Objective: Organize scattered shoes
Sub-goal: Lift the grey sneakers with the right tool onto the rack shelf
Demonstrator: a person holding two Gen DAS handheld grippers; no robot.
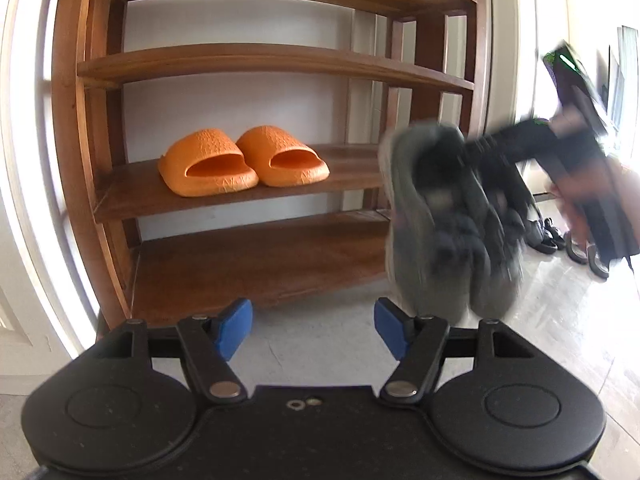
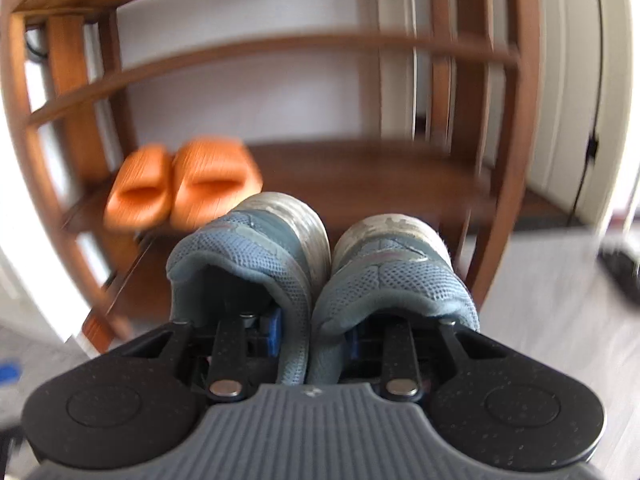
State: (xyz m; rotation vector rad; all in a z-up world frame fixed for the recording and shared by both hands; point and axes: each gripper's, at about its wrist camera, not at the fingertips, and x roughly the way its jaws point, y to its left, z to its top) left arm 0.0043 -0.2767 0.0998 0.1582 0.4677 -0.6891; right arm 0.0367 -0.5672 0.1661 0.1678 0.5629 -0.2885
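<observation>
- The pair of grey-blue mesh sneakers (image 2: 316,276) hangs in the air in front of the wooden shoe rack (image 1: 248,60), toes pointing away from the right wrist camera, the two shoes pressed side by side.
- The right gripper (image 2: 312,336) is clamped on them: one blue-padded finger sits inside each shoe's opening, pinching the two inner collar walls together.
- That padded mesh collar looks soft and squashy, so the hold probably depends on steady squeeze; the shoes seem light, with stiffer rubber soles that would swing the toes down, as the left view shows.
- A firmer hold would likely be deeper on the heel collars, where the upper is reinforced.
- The left gripper (image 1: 312,330) stands wide apart and holds nothing, low over the floor (image 1: 320,352) before the rack.
- A pair of orange slides (image 1: 244,162) sits neatly together on the rack's middle board; the bottom board beneath them shows bare wood.
- More dark shoes (image 1: 546,234) lie on the floor far to the right, beside a person's feet.
</observation>
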